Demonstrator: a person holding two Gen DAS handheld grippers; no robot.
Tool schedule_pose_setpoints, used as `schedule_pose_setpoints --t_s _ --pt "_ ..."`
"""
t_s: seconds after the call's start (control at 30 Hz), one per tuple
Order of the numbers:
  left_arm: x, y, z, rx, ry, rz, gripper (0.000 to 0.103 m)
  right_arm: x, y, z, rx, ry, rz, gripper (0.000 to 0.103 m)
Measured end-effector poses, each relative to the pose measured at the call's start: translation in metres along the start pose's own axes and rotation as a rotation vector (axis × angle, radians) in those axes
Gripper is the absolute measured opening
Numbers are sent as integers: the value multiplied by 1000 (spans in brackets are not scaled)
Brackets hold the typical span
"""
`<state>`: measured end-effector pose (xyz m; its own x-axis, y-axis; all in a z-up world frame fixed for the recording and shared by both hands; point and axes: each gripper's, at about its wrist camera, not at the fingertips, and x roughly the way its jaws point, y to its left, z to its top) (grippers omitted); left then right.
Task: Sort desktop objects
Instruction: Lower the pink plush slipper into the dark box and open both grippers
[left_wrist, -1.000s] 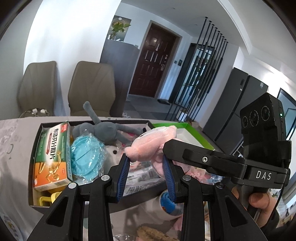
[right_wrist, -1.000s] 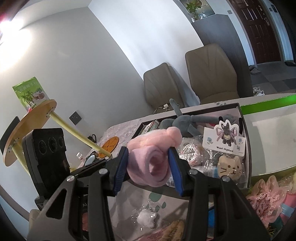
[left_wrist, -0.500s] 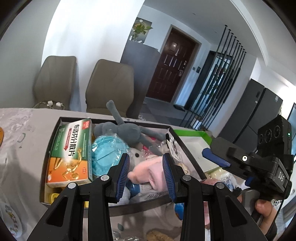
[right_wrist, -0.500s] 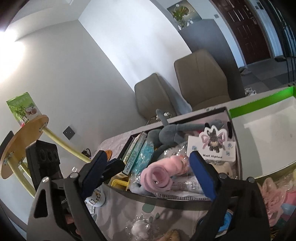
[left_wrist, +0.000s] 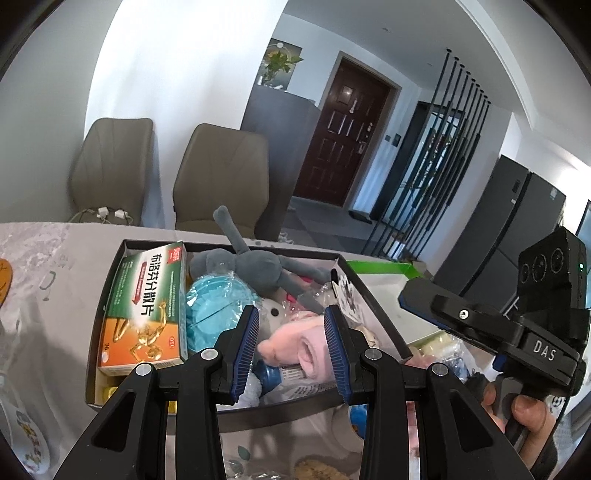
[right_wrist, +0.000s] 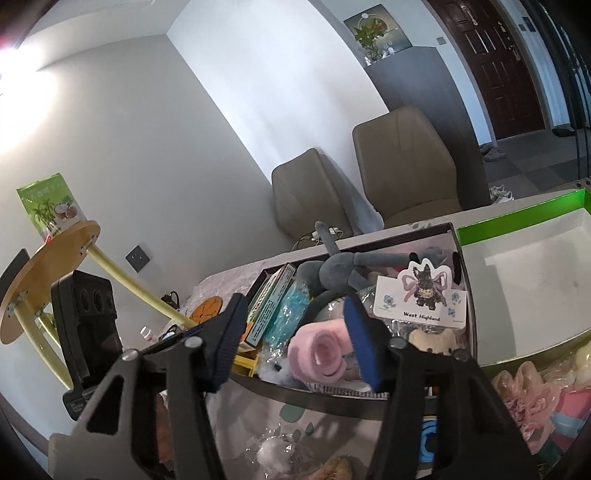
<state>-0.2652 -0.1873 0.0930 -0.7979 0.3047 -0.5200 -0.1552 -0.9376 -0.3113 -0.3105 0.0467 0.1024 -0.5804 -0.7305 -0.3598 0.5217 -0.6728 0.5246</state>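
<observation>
A second ago both grippers were clamped on the pink rolled cloth (right_wrist: 320, 352) and held it above the dark box (left_wrist: 96, 314); since then the right gripper (right_wrist: 295, 341) has let go and spread wide, and the cloth now lies inside the box, at its near edge on top of the other contents.

The left gripper (left_wrist: 291, 350) frames the cloth between its blue pads (left_wrist: 246, 343), the right-hand pad touching it while a gap shows on the other side; whether it is still gripping or already released cannot be told. The right gripper's jaws stand well apart, clear of the cloth.

The roll lies directly ahead of both grippers, its long axis pointing roughly toward the right wrist camera, which looks into the spiral end. The left gripper is the nearer one.

Within the box, the green medicine carton (left_wrist: 146, 306) sits at the left wall, the grey plush (left_wrist: 255, 264) toward the back. The lower layers of the box are buried under wrapped items, and the heap in front of the box is cut off by the gripper frames.
</observation>
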Motion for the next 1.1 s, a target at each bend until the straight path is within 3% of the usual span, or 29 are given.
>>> schedule_pose_setpoints --t_s 0.07,0.23,0.4,0.57,0.7,1.1 --pt "1 -2 -1 15 6 4 36 2 1 -1 -6 16 -2 50" --pt "10 -4 -5 76 44 67 36 15 0 -5 -18 95 0 30" --pt "12 -1 -7 78 56 85 36 28 2 -12 -33 158 -1 20" --pt "11 5 -8 62 60 91 36 49 2 -24 -50 266 -33 19" --pt "12 6 -8 59 63 95 36 63 -10 -32 -20 305 -54 20" --pt "7 7 -7 58 49 130 36 39 0 -23 -31 248 -55 22"
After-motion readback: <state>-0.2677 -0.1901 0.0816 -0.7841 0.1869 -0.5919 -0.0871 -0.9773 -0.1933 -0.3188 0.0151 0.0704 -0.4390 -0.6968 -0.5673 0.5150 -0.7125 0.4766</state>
